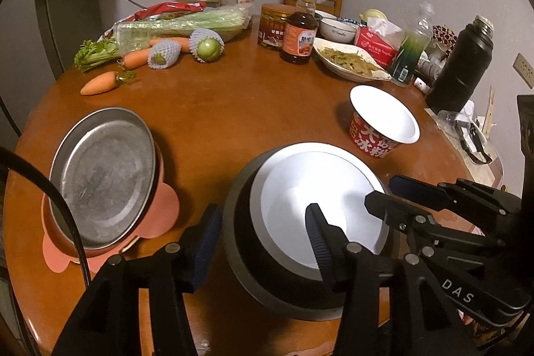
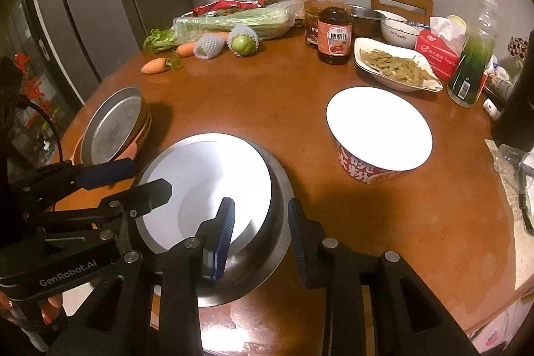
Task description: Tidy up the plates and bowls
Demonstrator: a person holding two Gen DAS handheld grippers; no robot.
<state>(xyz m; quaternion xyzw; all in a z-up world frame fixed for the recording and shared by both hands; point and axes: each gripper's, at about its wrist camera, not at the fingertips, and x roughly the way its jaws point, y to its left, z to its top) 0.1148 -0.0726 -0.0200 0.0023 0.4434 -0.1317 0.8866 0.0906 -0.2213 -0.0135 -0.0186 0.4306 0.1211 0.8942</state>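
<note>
Right now the round wooden table [image 1: 233,109] fills both views, and near its front edge sits the steel bowl [image 2: 267,249] with a white bowl [image 2: 207,189] nested inside it. Over at the left edge, the metal plate [image 1: 103,175] rests on a stack of pink dishes [image 1: 160,209], well apart from the bowls. Behind and to the right of the steel bowl stands the red paper bowl [image 2: 377,132], upright and alone. Now the grippers: the left gripper [image 1: 263,252] reaches in low from the front, fingers spread wide, one blue pad outside the steel bowl's left wall and the other finger over the white bowl's interior; I cannot tell whether either touches. The right gripper [image 2: 260,242] comes in from the front too, jaws apart and straddling the bowl's right rim, one finger inside over the white bowl, the other outside the steel wall, not visibly pressing. At the far side lie a plate of green vegetables [image 2: 393,65], a sauce bottle [image 2: 333,35] and a carrot [image 1: 100,84].
</note>
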